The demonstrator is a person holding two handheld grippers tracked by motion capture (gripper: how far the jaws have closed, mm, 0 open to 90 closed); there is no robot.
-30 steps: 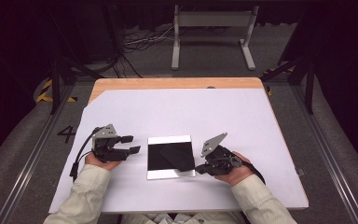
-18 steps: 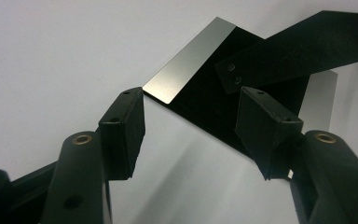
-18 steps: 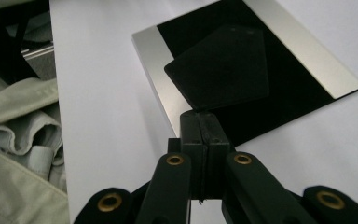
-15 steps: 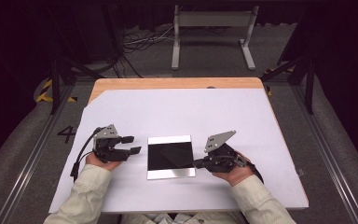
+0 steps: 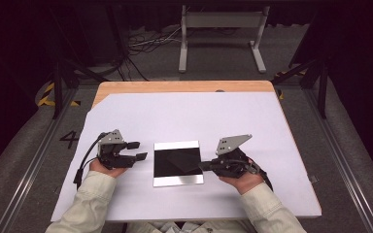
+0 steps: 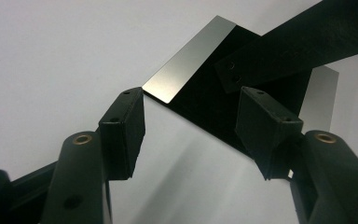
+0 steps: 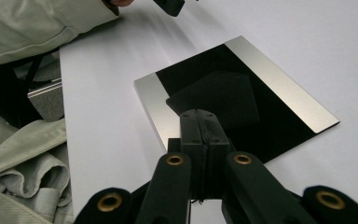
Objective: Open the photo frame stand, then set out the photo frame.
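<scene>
- From the high view I see the wide wooden table (image 5: 126, 87), most of it under one large white sheet (image 5: 189, 116); only a strip of bare wood shows along the far edge, plus the cut far-left corner.
- There is plenty of open white room beyond the plate and to either side of my two hands; the near edge of the sheet lies close under my sleeves.
- One flat square plate, glossy black with a silver band along two opposite edges (image 5: 177, 163), lies flat on the sheet, near the front edge and between the two tools.
- The right gripper view gives me what the high view cannot: the plate's mirror-like black face reflecting a dark shape, and a light-coloured sleeve (image 7: 37, 28) beyond it.
- The left gripper view shows the plate's corner (image 6: 186, 70) just past the jaw tips, with the other tool's dark bar reaching across it.
- I count two tools. The left hand-held gripper (image 5: 137, 151) rests just left of the plate, jaws spread wide with nothing between them.
- The right hand-held gripper (image 5: 201, 167) has its jaws pressed fully together, holding nothing, its tips over the plate's right edge; whether they touch it I cannot tell.
</scene>
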